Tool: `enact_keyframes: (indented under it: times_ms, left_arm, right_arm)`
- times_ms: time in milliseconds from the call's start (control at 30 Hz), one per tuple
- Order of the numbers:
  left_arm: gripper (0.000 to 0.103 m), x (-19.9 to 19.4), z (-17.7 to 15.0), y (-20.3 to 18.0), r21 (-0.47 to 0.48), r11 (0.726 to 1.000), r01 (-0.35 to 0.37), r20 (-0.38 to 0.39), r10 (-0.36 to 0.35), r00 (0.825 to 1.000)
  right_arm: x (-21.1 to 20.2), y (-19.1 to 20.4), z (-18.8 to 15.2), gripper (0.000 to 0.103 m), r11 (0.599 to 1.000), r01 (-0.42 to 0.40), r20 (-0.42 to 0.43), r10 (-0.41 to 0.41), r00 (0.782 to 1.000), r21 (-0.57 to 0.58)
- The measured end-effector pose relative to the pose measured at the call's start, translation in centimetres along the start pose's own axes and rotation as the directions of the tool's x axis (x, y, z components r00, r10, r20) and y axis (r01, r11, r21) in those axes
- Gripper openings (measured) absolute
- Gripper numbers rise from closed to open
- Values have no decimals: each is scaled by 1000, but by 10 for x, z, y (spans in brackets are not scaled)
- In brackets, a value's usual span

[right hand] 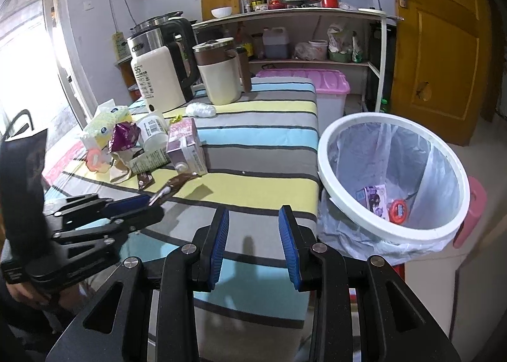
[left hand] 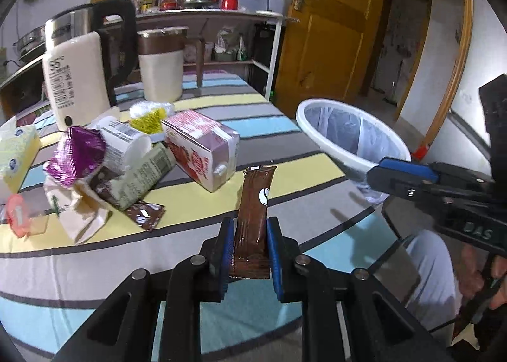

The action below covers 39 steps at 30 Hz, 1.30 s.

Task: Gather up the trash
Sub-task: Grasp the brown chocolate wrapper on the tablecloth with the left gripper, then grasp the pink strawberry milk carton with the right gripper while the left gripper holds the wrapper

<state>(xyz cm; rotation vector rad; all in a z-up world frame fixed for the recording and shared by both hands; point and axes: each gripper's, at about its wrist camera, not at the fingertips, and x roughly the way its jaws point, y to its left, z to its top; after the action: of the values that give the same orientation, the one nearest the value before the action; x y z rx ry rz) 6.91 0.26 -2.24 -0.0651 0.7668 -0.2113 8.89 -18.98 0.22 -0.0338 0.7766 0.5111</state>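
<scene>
Brown foil stick sachet (left hand: 253,216) sits pinched between the blue pads of the left gripper (left hand: 250,251), lower end clamped, upper end poking forward above the striped tablecloth (left hand: 196,235). In the right wrist view the same sachet (right hand: 177,186) sticks out from the left gripper (right hand: 149,203) at frame left. Right gripper (right hand: 253,248) has jaws spread wide with nothing between them, hovering over the table's near edge, just beside the white round plastic bin with clear liner (right hand: 336,140). Bin (left hand: 326,105) stands off the table's right side; a small printed carton (right hand: 374,200) and an orange round item (right hand: 399,210) lie at its bottom, labels unreadable. Remaining trash pile on the table's left: pink-and-white milk carton (left hand: 202,152), crumpled purple foil wrapper (left hand: 79,152), a second small brown sachet (left hand: 145,214), partly overlapping, details blurred. Right gripper (left hand: 402,178) is cut off at the right edge, its jaws hidden there.
</scene>
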Motion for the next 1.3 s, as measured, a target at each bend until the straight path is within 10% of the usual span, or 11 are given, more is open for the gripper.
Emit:
enact_keyframes:
  times_ms: [1300]
  left_arm:
    - [21,-32,0,93,-214,968,-129,106,154,982]
  right_arm:
    - [90,84,50,41,974,-92,-43,85,995,-209]
